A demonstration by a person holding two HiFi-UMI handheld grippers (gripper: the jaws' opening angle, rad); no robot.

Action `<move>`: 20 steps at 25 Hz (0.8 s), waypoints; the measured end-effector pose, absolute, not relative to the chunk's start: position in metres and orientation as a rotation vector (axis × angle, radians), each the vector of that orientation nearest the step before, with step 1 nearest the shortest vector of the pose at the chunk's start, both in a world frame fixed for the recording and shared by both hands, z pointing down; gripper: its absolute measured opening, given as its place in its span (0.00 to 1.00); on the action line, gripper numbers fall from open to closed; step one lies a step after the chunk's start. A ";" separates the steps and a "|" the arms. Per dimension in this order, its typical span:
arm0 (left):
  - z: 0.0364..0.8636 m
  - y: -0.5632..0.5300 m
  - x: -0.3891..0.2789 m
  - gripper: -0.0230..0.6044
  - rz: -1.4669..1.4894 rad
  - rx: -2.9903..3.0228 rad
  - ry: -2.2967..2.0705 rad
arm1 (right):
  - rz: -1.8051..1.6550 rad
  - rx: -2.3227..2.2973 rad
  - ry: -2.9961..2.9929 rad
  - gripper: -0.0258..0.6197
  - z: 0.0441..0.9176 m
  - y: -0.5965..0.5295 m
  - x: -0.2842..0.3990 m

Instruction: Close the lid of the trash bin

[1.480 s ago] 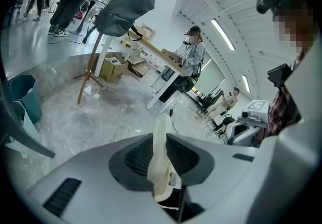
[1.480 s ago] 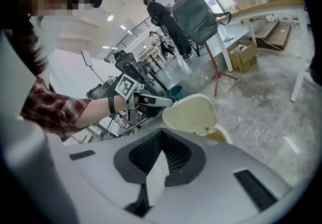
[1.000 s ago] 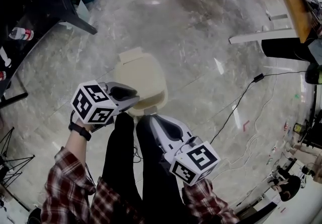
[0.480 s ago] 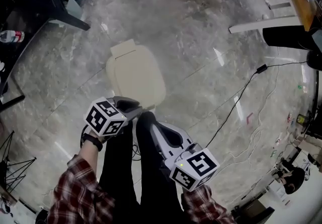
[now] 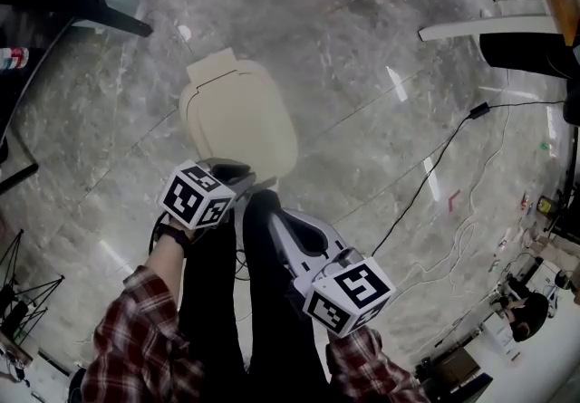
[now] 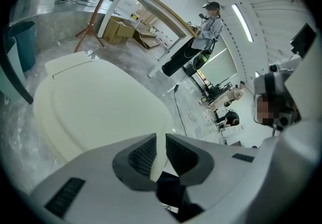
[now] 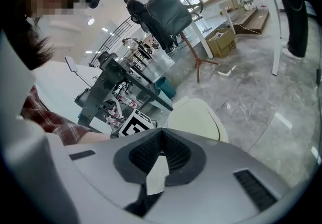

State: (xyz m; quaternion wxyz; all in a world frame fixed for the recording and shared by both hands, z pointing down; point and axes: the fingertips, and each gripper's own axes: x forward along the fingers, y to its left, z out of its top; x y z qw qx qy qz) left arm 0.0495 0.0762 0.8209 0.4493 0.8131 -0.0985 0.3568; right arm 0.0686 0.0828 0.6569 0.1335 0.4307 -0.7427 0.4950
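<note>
The cream trash bin [image 5: 237, 116] stands on the marble floor with its lid [image 6: 95, 102] lying flat and closed; the right gripper view shows the lid [image 7: 197, 117] too. My left gripper [image 5: 241, 180] hovers at the bin's near edge, just above the lid. Its jaws [image 6: 160, 143] stand almost together with only a thin slit, and nothing is held. My right gripper [image 5: 264, 207] stays behind it over my dark trouser legs, jaws [image 7: 161, 140] touching and empty. The left gripper's marker cube [image 7: 136, 125] shows in the right gripper view.
A black cable [image 5: 426, 179] runs across the floor to the right. Dark table legs [image 5: 100, 16] and a teal bin [image 7: 165, 87] stand at the upper left. A white bench [image 5: 485, 30] is at the upper right. A person [image 6: 210, 24] stands far off.
My left gripper has drawn back toward my legs, from over the lid's front to its near edge. The right gripper has barely moved. The lid stays flat.
</note>
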 end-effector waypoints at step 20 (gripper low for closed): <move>0.854 0.073 0.045 0.05 1.066 1.947 -0.249 | 1.464 1.254 -2.124 0.06 0.678 0.067 0.075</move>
